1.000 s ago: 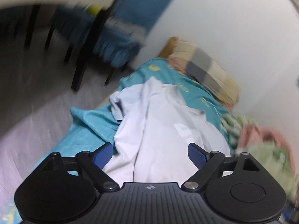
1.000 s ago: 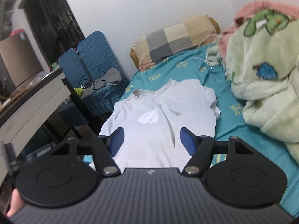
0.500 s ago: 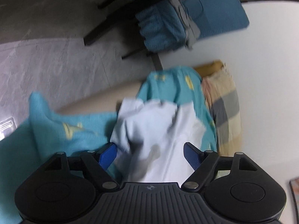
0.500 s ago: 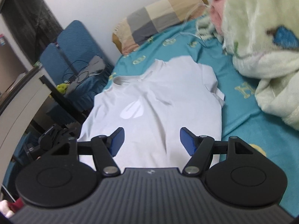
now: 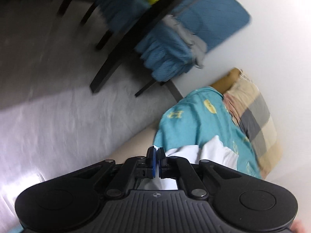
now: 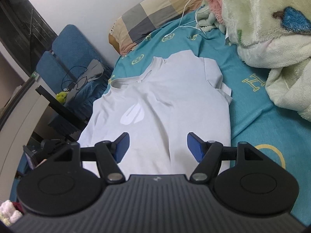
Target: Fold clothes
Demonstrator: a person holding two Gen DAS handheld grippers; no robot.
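A white T-shirt [image 6: 165, 104] lies spread face up on the teal bedsheet [image 6: 252, 116], collar toward the pillow. My right gripper [image 6: 157, 148] is open and hovers over the shirt's lower part, empty. My left gripper [image 5: 156, 162] is shut on the edge of the white T-shirt [image 5: 211, 152] at the bed's left side; white cloth shows between and behind its fingers. In the right wrist view the left gripper's body [image 6: 48, 145] shows at the shirt's left edge.
A checked pillow [image 6: 153, 13] lies at the head of the bed. A fluffy green blanket [image 6: 272, 38] is piled on the right, with a white cable [image 6: 186, 15] beside it. A blue chair [image 5: 186, 36] and a dark table stand left of the bed over grey floor [image 5: 58, 106].
My left gripper closed on the shirt's left edge and its view swung toward the floor and chair. My right gripper moved lower and closer over the shirt, staying open.
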